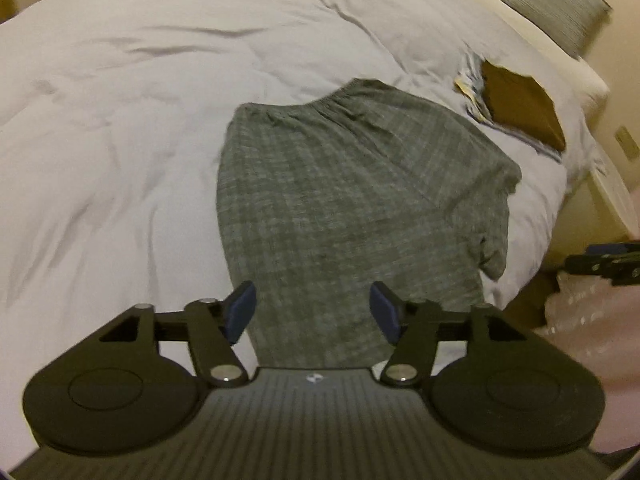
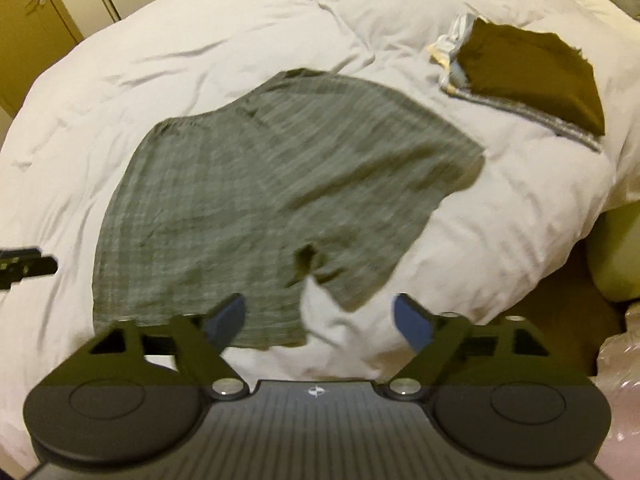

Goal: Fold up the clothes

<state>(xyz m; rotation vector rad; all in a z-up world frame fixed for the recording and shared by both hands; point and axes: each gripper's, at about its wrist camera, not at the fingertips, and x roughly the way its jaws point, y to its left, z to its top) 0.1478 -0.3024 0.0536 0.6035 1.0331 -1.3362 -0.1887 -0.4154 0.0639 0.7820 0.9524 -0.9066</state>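
A pair of grey-green checked shorts (image 1: 344, 196) lies spread flat on the white duvet (image 1: 120, 120), waistband away from me and leg hems toward me. My left gripper (image 1: 312, 312) hovers open over the near hem of one leg, its blue pads (image 1: 242, 310) holding nothing. In the right wrist view the same shorts (image 2: 256, 200) show both legs and the crotch notch. My right gripper (image 2: 320, 322) is open above the duvet (image 2: 460, 248) just in front of the leg hems, with nothing between its fingers.
A folded brown garment (image 2: 536, 76) rests on a stack of folded clothes (image 1: 476, 92) at the far right of the bed. A striped pillow (image 1: 560, 0) lies beyond it. Wooden cabinets (image 2: 36, 20) stand at far left. Clear plastic wrapping (image 1: 580, 312) sits beside the bed.
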